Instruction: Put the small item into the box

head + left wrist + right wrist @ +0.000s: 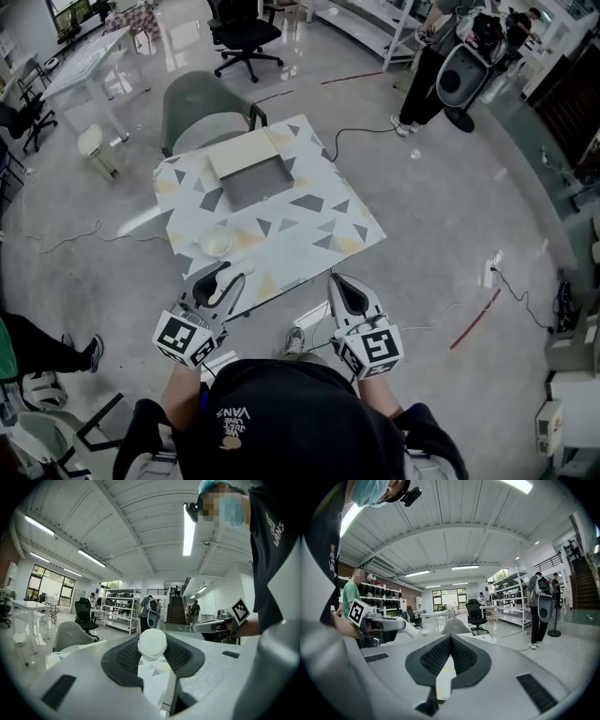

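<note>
A small white round item (214, 241) lies on the patterned table (309, 234), near its front left corner. The open cream box (246, 155) with a grey inside sits at the table's far side. My left gripper (228, 273) is at the front edge, just short of the item, jaws open. In the left gripper view the item (152, 643) shows right at the tips of the left gripper (153, 659), with cloth visible between the pads. My right gripper (336, 278) hovers at the table's front right, shut and empty; its tips (450, 638) meet.
A grey chair (202, 112) stands behind the table's far side, and a black office chair (246, 33) further back. A person (436, 66) stands at the top right. Cables run over the floor (469, 216). Someone's leg (47, 347) is at the left.
</note>
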Motion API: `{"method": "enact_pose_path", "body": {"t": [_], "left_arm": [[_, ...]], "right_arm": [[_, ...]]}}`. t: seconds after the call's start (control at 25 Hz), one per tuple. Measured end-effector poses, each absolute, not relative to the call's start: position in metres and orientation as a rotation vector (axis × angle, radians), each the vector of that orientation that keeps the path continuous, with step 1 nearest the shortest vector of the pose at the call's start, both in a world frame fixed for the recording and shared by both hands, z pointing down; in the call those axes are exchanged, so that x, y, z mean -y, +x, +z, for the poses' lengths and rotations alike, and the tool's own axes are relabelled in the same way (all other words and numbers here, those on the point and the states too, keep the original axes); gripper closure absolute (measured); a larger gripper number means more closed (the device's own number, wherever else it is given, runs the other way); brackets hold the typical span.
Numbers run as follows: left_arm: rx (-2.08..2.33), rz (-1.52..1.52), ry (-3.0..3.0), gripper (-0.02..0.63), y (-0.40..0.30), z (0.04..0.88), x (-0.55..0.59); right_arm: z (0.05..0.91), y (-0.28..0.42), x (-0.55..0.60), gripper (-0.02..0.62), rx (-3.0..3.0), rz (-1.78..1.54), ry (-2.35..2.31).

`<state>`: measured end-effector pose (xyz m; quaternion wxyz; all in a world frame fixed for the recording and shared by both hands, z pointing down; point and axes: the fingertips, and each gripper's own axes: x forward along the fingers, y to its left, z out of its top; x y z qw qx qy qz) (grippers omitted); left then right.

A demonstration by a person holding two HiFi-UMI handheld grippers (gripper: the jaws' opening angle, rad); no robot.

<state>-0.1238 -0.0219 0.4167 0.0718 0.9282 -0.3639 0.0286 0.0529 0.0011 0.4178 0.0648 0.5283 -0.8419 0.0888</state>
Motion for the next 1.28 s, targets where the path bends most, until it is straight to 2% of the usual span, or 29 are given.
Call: {"method": "enact_pose_path", "body": {"t": [0.36,1.28], "left_arm": [[1.246,0.14,2.771,0.466,-0.086,0.418,0.08],[1.105,0.692,2.767,0.466,-0.062,0.476,0.266]], "right_arm": [[0.426,0.089,0.041,0.595,2.629,0.263,1.423],[0.471,0.113,0.124,0.595,2.542,0.474,1.538]]}}
